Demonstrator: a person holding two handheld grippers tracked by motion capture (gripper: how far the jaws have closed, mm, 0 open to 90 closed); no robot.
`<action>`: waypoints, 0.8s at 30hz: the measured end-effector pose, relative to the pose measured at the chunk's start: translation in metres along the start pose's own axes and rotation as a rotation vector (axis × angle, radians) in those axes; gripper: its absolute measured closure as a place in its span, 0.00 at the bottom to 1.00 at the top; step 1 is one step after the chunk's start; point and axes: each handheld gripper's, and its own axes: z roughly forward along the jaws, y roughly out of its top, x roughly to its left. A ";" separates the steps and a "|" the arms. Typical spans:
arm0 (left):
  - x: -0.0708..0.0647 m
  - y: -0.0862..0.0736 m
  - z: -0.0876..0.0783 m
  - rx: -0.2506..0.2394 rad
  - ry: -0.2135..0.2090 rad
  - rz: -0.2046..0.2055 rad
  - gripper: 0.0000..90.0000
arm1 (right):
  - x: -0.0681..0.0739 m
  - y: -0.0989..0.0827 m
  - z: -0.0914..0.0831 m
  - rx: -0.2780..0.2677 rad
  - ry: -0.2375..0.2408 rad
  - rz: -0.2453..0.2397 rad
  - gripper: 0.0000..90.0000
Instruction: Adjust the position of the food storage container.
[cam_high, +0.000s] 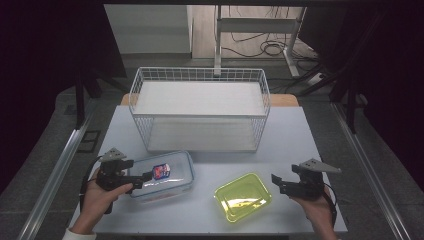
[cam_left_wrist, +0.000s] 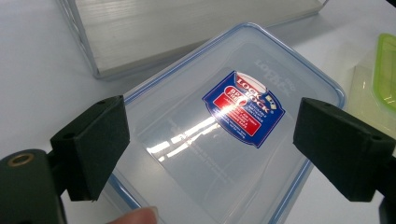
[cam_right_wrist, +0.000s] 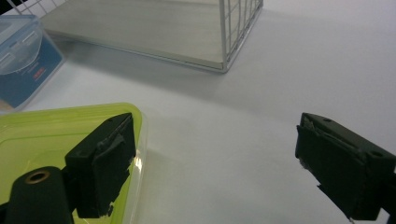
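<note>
A clear plastic container with a blue-rimmed lid and a red and blue label (cam_high: 162, 175) (cam_left_wrist: 219, 126) lies on the table's near left. My left gripper (cam_high: 143, 179) (cam_left_wrist: 210, 149) hovers over its left part, jaws spread wide and open, nothing pressed between them. A yellow-green translucent container (cam_high: 243, 196) (cam_right_wrist: 42, 135) lies to the right of it. My right gripper (cam_high: 276, 183) (cam_right_wrist: 215, 163) stands open just right of that container; its left jaw sits over the green rim, and bare table lies between the jaws.
A white wire basket (cam_high: 200, 107) (cam_right_wrist: 229, 32) with a pale board in its bottom stands at the middle back of the grey table (cam_high: 295, 140). A person's hands hold both grippers near the front edge. Cables and a stand lie on the floor beyond.
</note>
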 end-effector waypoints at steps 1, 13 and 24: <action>0.000 0.000 -0.001 -0.003 -0.001 0.000 0.12 | 0.000 0.000 0.000 0.001 0.002 -0.002 0.14; -0.001 0.000 -0.008 -0.003 -0.026 0.015 0.29 | 0.001 0.000 -0.002 -0.001 0.000 0.028 0.15; -0.015 0.002 -0.013 0.055 -0.135 0.087 0.83 | -0.001 -0.001 -0.002 0.006 0.007 0.059 0.16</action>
